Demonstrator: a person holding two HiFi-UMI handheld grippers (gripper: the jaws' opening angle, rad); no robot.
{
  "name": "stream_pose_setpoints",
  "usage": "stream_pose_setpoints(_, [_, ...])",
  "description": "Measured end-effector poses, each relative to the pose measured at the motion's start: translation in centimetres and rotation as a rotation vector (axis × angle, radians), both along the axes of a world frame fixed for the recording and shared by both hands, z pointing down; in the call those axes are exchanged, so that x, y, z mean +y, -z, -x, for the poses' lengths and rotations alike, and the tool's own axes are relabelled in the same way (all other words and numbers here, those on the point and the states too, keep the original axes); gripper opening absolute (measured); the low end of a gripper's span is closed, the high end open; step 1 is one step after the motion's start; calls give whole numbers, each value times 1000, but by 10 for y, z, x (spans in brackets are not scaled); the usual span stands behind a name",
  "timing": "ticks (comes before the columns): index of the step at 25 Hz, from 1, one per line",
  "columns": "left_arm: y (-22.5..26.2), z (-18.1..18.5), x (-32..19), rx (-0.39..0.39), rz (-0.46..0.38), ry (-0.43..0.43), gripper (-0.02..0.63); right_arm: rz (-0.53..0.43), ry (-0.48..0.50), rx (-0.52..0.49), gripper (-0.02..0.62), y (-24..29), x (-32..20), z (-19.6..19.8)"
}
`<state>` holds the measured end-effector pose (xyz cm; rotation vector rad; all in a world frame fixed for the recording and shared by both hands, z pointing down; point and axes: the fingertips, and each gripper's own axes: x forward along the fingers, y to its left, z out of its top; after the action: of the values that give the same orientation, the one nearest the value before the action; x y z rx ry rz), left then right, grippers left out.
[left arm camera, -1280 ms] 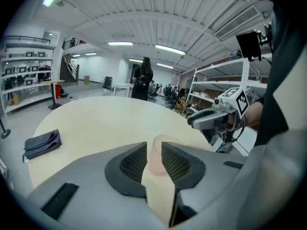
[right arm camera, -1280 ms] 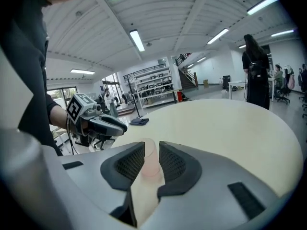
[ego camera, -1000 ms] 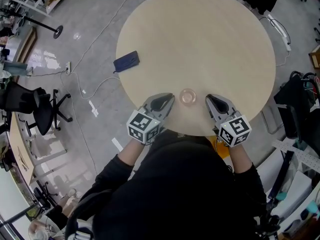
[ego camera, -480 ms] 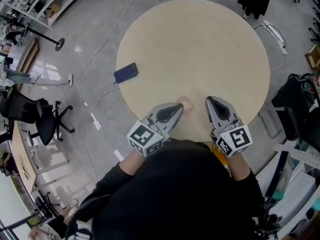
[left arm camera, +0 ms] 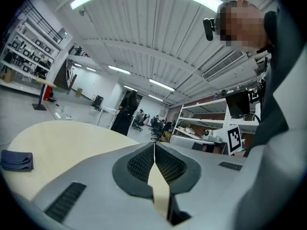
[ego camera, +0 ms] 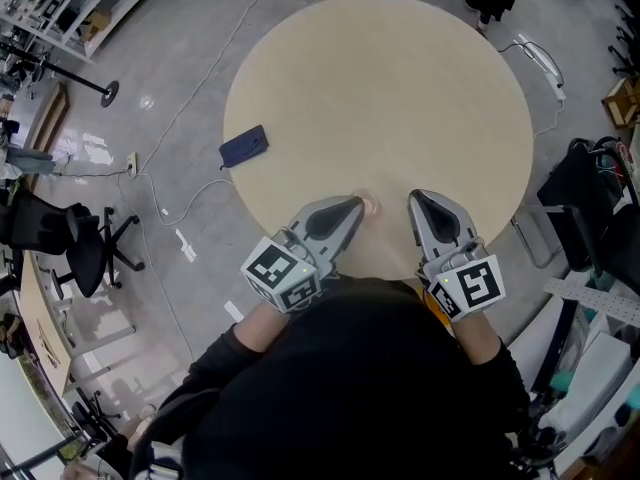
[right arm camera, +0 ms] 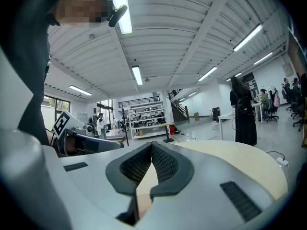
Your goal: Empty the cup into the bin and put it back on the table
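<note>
**A:** What has changed for us in the last second?

**B:** Both claws have risen toward our head. From above, the left gripper (ego camera: 354,204) now covers part of the cup (ego camera: 371,206) with its nose. A second ago the cup showed plainly in the gap between the two claws.

**A:** Do we have hold of it?

**B:** No. The left pads are pressed together with nothing between them. The right gripper (ego camera: 414,198) is closed and empty in the same way. The cup sits on the table (ego camera: 400,88) near its close edge, just beside the left tip.

**A:** So where does that leave us?

**B:** We judge the cup is in nobody's grip. We cannot say whether it waits to be emptied or is already back.

**A:** Anything in it?

**B:** It is too small and too hidden to tell. We can pick out no bin either. The only other thing on the table is a dark blue pouch (ego camera: 243,146) at the left edge, well apart from the cup.
</note>
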<state>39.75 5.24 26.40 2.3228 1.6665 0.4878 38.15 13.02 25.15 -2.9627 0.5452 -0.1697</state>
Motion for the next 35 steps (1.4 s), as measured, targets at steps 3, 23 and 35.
stream_pose_setpoints(3, [2, 1, 1, -5, 10, -5, 25, 17, -1, 9, 15, 6, -2, 0])
stream_pose_setpoints(23, [0, 2, 0, -18, 4, -20, 25, 6, -4, 3, 15, 5, -8, 3])
stream_pose_setpoints(35, [-2, -8, -5, -15, 2, -10, 25, 10, -16, -5, 15, 3, -10, -4])
